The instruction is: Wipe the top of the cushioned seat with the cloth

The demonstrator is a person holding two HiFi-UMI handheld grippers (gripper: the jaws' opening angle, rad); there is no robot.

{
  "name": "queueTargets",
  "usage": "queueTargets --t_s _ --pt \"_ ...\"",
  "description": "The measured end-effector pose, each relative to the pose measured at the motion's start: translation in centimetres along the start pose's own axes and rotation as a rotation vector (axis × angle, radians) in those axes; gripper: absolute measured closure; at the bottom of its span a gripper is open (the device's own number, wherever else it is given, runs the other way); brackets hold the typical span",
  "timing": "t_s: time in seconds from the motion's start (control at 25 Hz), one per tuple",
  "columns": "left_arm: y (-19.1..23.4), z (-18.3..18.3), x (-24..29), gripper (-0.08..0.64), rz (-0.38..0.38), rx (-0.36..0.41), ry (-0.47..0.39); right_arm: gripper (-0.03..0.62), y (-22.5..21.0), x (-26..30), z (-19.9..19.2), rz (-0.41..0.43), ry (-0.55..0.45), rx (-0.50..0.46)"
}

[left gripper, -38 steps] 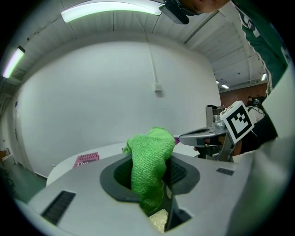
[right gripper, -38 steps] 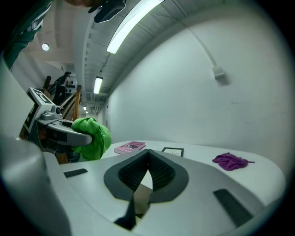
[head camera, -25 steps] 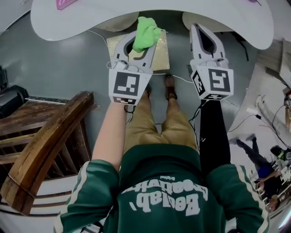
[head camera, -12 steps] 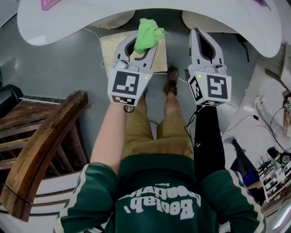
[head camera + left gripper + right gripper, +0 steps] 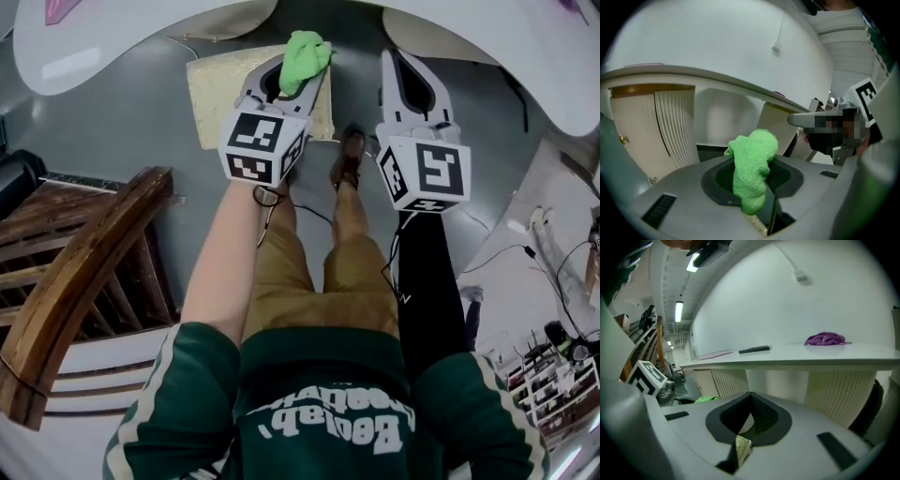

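Note:
In the head view a square beige cushioned seat [image 5: 214, 94] sits low on the grey floor under a white counter. My left gripper [image 5: 302, 67] hangs over the seat's right part, shut on a bunched green cloth [image 5: 306, 54]. The left gripper view shows the green cloth [image 5: 752, 166] pinched between the jaws and sticking up from my left gripper [image 5: 757, 161]. My right gripper [image 5: 393, 56] is off to the right of the seat, shut with nothing in it. In the right gripper view my right gripper [image 5: 750, 397] has its jaws meeting at the tips.
A dark wooden chair [image 5: 84, 272] stands at the left. The white curved counter [image 5: 131, 37] overhangs the far side, with a purple cloth [image 5: 825, 339] lying on it. The person's brown shoes [image 5: 349, 161] stand just near the seat. Thin cables [image 5: 487, 223] trail over the floor.
Both grippers have moved forward and slightly up in the view, and the seat now lies further left under the left gripper. The cloth stays gripped; the right gripper stays shut.

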State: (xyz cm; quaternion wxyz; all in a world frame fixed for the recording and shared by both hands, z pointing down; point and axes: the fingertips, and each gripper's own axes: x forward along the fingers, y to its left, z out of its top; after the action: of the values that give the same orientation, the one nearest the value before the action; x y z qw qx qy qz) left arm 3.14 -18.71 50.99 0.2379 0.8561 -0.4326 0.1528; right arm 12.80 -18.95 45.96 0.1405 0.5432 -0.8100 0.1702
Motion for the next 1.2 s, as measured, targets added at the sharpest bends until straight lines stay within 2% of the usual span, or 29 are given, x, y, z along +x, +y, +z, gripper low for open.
queueTargets --t_s 0.16,0.4,0.6,0.68,1.0,1.2 --pt "1.0 -2.8 3.6 0.425 0.041 -0.093 0.035 0.584 -1.3 0.0 -0.9 0.026 0.013 -0.019" --pt "2.0 -8.8 8.2 0.425 0.115 -0.147 0.185 0.584 -2.9 -1.1 -2.7 0.048 0.044 -0.037" --pt "6.4 -16.3 9.3 0.425 0.259 -0.172 0.402 0.584 -3.0 -0.9 -3.3 0.056 0.069 -0.046" --pt "6.9 -17.4 8.7 0.425 0.255 -0.180 0.413 0.584 -2.9 -0.9 -3.3 0.061 0.073 -0.048" --pt "6.6 -16.9 8.8 0.425 0.201 -0.147 0.389 0.584 -1.6 0.3 -4.0 0.068 0.095 -0.044" --pt "9.5 -17.2 6.7 0.425 0.212 -0.162 0.389 0.584 0.7 1.3 -4.3 0.083 0.114 -0.046"
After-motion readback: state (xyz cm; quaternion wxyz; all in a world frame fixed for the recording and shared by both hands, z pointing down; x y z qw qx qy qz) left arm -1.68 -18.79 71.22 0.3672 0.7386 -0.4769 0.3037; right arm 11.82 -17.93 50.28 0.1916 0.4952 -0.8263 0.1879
